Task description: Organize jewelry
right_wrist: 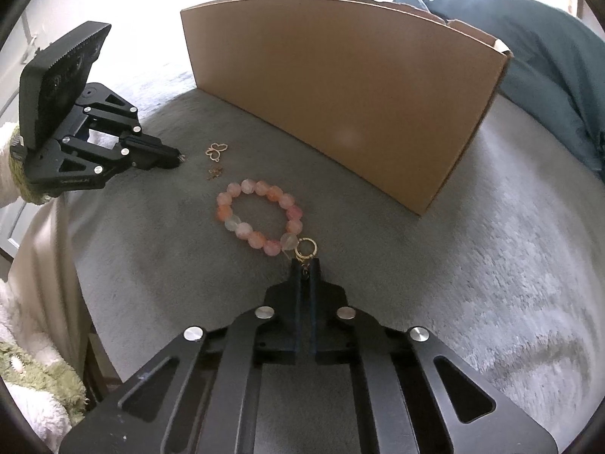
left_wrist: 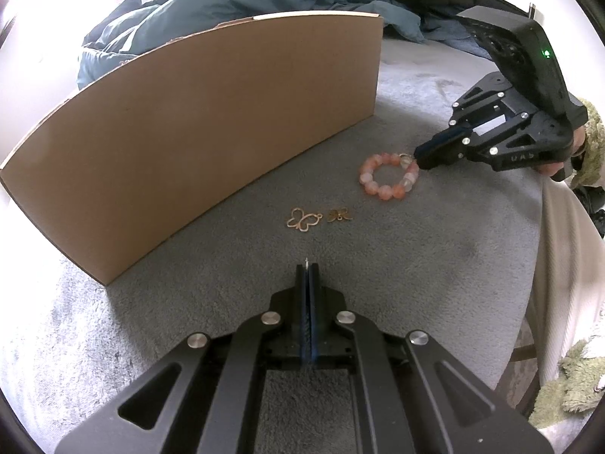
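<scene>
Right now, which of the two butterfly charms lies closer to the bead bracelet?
The small solid charm; it lies between the large outline charm and the bracelet.

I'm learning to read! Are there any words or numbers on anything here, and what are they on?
"UAS": raised letters on the side of the right tool, read from the left wrist view.
Left tool: raised lettering on its side too, too small and blurred to read.
Cardboard box, bead bracelet, butterfly charms: no writing visible.
</scene>
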